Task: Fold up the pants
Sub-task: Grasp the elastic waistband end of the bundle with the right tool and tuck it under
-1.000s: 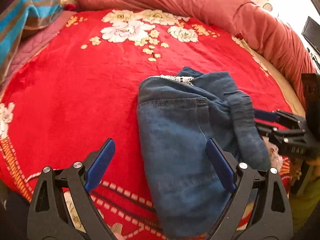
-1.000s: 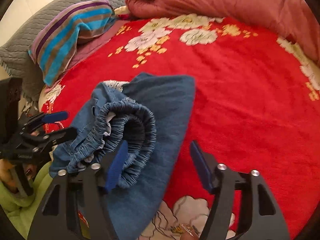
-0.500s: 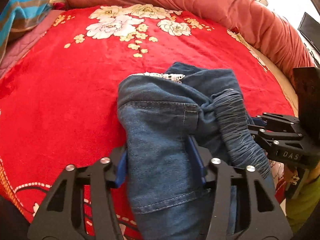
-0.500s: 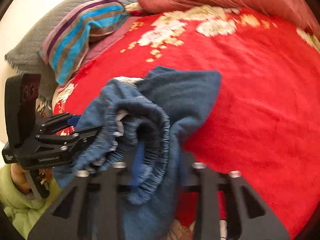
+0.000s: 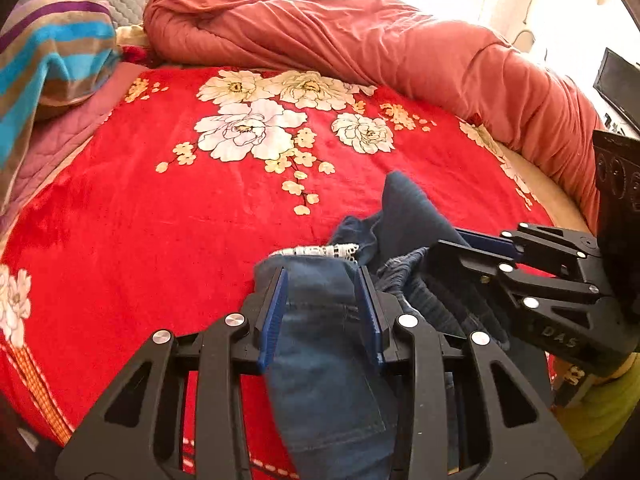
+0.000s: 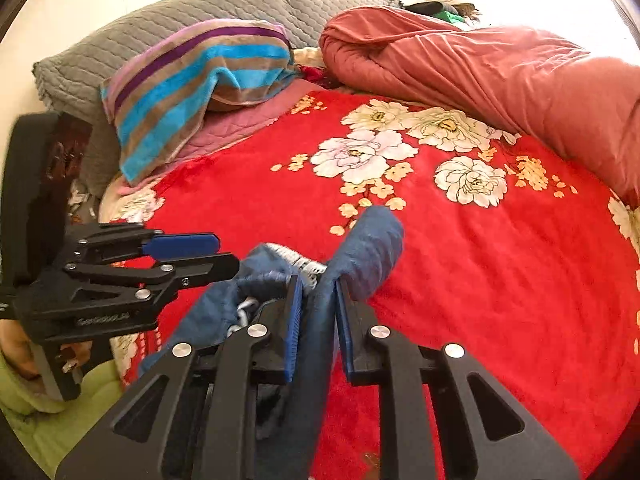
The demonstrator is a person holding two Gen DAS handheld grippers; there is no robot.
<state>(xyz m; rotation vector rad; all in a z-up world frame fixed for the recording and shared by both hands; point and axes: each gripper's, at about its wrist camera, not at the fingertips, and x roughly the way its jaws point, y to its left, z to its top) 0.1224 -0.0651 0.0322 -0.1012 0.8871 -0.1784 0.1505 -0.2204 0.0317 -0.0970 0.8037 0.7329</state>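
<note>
The blue denim pants (image 5: 328, 380) hang bunched over the near edge of the red floral blanket (image 5: 160, 220). In the left wrist view my left gripper (image 5: 322, 280) has its jaws closing, blue pads pressing a folded denim edge from both sides. My right gripper (image 5: 460, 248) shows at the right, buried in the elastic waistband. In the right wrist view my right gripper (image 6: 318, 284) is closing too, its pads pinching a thin fold of the pants (image 6: 372, 240), whose end sticks up past the tips. My left gripper (image 6: 200, 256) is level at the left.
A rolled salmon duvet (image 5: 360, 48) lines the far and right side of the bed. A striped towel (image 6: 200, 72) lies over grey pillows (image 6: 160, 28) at the far left. A dark screen (image 5: 620, 84) stands at the right. A green sleeve (image 6: 24, 400) is at lower left.
Both grippers went from wide open around the pants to clamped on them. The pants have been lifted and bunched, and both views have tilted up toward the far side of the bed.
</note>
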